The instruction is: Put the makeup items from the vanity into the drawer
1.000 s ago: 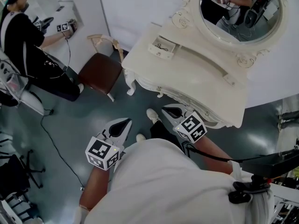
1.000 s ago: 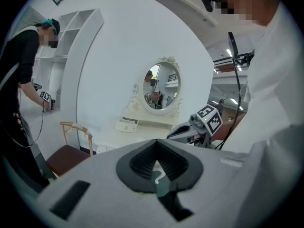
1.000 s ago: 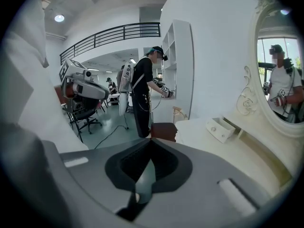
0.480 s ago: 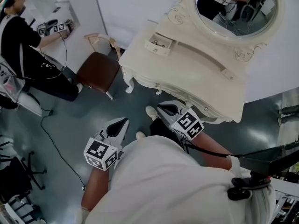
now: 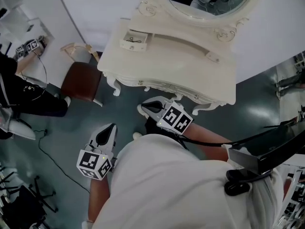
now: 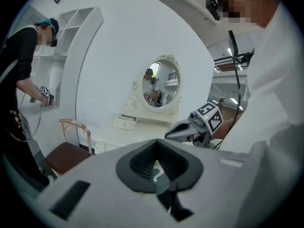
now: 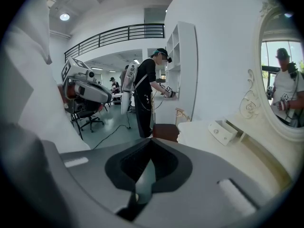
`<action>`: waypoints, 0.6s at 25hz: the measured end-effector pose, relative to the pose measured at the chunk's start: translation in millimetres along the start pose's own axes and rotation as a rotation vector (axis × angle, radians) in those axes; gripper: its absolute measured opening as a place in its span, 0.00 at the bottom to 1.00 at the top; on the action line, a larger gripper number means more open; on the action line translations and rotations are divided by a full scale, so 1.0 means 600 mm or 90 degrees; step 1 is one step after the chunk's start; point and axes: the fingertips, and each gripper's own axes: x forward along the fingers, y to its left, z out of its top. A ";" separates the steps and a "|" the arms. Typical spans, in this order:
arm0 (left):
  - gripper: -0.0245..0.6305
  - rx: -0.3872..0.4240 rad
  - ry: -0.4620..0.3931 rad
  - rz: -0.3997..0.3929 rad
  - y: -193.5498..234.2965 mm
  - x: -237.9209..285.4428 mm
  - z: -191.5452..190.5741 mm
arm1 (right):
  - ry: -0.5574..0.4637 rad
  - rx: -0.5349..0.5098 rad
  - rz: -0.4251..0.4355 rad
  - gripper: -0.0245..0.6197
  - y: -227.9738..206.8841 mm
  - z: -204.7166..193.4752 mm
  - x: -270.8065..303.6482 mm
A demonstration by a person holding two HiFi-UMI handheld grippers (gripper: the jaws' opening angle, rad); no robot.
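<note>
Vanity (image 5: 190,73) cream top, small drawer (image 5: 135,38) open, grey floor (image 5: 86,123), brown chair (image 5: 81,80)

Cream-white vanity (image 5: 167,66), reddish-brown chair seat (image 5: 80,80), grey-green floor (image 5: 62,123); black-and-white square markers on the left gripper (image 5: 111,127) and right gripper (image 5: 145,107).

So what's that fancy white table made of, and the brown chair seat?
The vanity looks like wood painted creamy white, slightly glossy: carved curls and curved legs suggest it, though moulded plastic could look the same. The chair seat looks like dark brown leather or vinyl, smooth with a faint shine; I can't tell which.
</note>
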 end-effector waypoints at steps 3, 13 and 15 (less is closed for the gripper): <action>0.04 0.002 0.003 -0.004 -0.005 0.006 -0.001 | 0.000 0.003 0.000 0.04 -0.001 -0.002 -0.004; 0.04 0.008 0.013 -0.019 -0.012 0.022 -0.004 | -0.001 0.011 -0.009 0.04 -0.009 -0.014 -0.010; 0.04 0.009 0.014 -0.021 -0.013 0.024 -0.004 | 0.000 0.012 -0.010 0.04 -0.010 -0.016 -0.011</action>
